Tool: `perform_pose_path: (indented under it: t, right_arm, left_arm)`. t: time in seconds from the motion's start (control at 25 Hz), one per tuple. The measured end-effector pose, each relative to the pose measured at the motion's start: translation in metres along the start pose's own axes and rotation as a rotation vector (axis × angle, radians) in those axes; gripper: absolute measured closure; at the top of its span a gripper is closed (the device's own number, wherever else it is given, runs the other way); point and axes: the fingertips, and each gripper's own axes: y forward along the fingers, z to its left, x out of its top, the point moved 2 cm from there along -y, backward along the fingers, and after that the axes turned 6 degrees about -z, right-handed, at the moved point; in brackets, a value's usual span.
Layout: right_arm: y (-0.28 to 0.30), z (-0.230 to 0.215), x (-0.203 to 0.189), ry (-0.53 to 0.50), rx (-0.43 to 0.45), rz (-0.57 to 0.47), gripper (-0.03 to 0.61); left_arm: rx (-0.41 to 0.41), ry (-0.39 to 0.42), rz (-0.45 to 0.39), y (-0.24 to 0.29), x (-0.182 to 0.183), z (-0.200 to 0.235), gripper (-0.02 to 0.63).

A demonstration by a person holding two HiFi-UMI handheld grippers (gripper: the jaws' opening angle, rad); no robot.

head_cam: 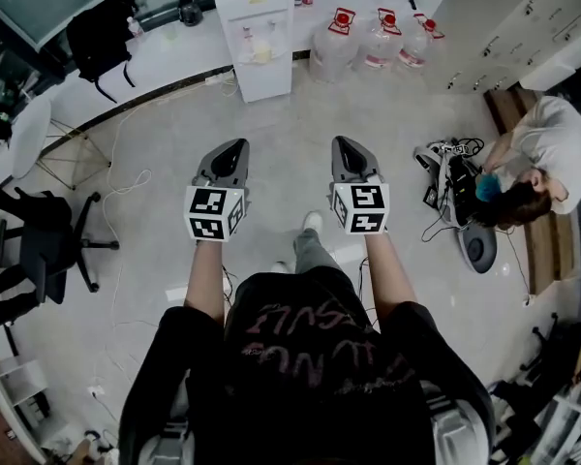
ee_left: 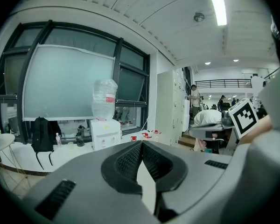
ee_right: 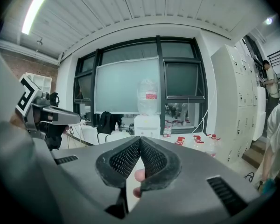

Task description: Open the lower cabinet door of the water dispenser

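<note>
The person wears a black short-sleeved shirt (head_cam: 305,356) with faded red print, grey trousers (head_cam: 315,252) and a white shoe (head_cam: 313,221). The left gripper (head_cam: 236,145) and right gripper (head_cam: 342,143) are grey shells with black meshed pads (ee_left: 127,161). Each has a cube (head_cam: 215,213) with black-and-white square markers.

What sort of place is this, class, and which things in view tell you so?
Probably an open-plan office or lab workspace. A white water dispenser has spare water jugs on the floor beside it, a black office chair stands nearby, and white lockers line one side.
</note>
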Motion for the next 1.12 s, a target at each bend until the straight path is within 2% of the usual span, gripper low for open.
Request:
perform_pose_path:
  t: [0.6,1.12]
  right_arm:
    - [0.126,-0.1,-0.01,0.017,0.101,0.051,0.565]
    - [0.188,-0.126,-0.015,0.021,0.125,0.077,0.565]
  left_arm:
    - [0.053,0.008,0.12,0.145,0.0,0.02,0.601]
    - [0.072,0.002,0.139,0.204,0.002,0.045,0.601]
